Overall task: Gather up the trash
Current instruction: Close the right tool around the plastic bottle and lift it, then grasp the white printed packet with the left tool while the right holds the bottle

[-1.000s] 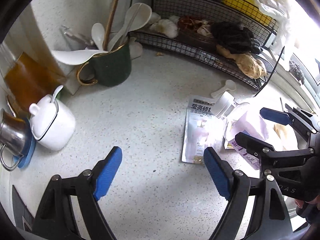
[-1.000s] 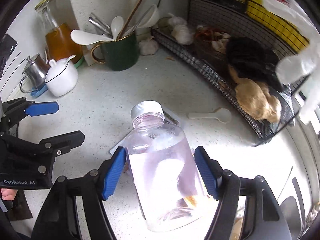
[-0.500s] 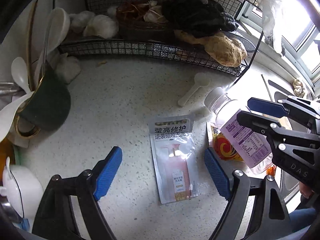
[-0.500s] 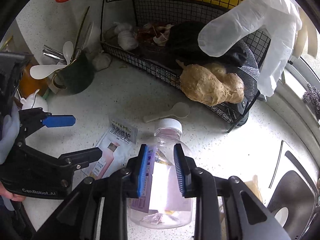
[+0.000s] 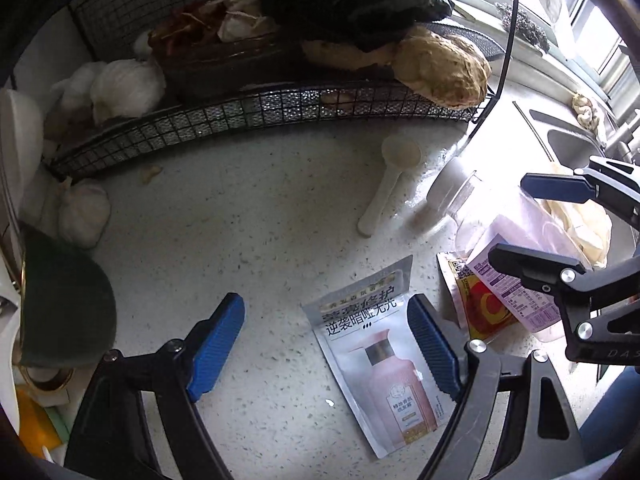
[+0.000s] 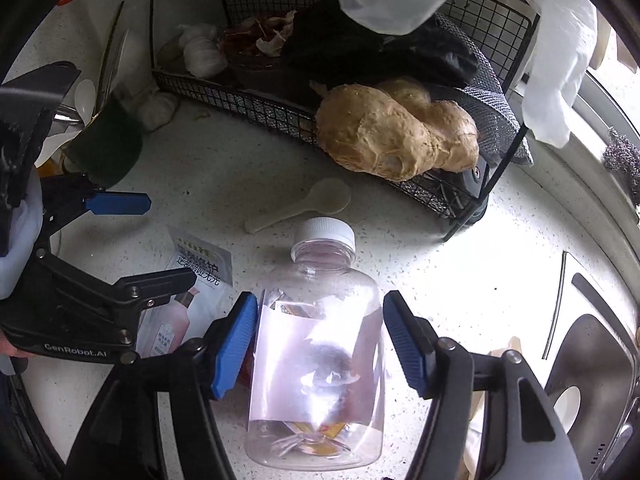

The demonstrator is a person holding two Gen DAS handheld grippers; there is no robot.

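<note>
Blue-padded fingers of the right gripper [image 6: 320, 344] straddle a clear plastic bottle [image 6: 316, 360] lying on its side on the speckled countertop [image 5: 240, 220], white cap pointing away. Its jaws are opening, the bottle between them; the left pad seems to touch the label, the right one stands clear, so I judge the bottle to be resting on the counter rather than carried. Partly under the bottle lies a red and yellow snack wrapper [image 5: 480, 304].

Wide apart and holding nothing, the left gripper [image 5: 326, 340] hangs just above a silver shampoo sachet [image 5: 380, 360] lying flat, its right pad over the sachet's edge; likely the next piece of trash to be taken.

Beyond these lies a white plastic scoop [image 5: 388, 176], probably trash too. Farther back, a black wire rack [image 5: 260, 108] holds ginger root [image 6: 392, 136] and garlic bulbs [image 5: 120, 88], kept there as food.
</note>
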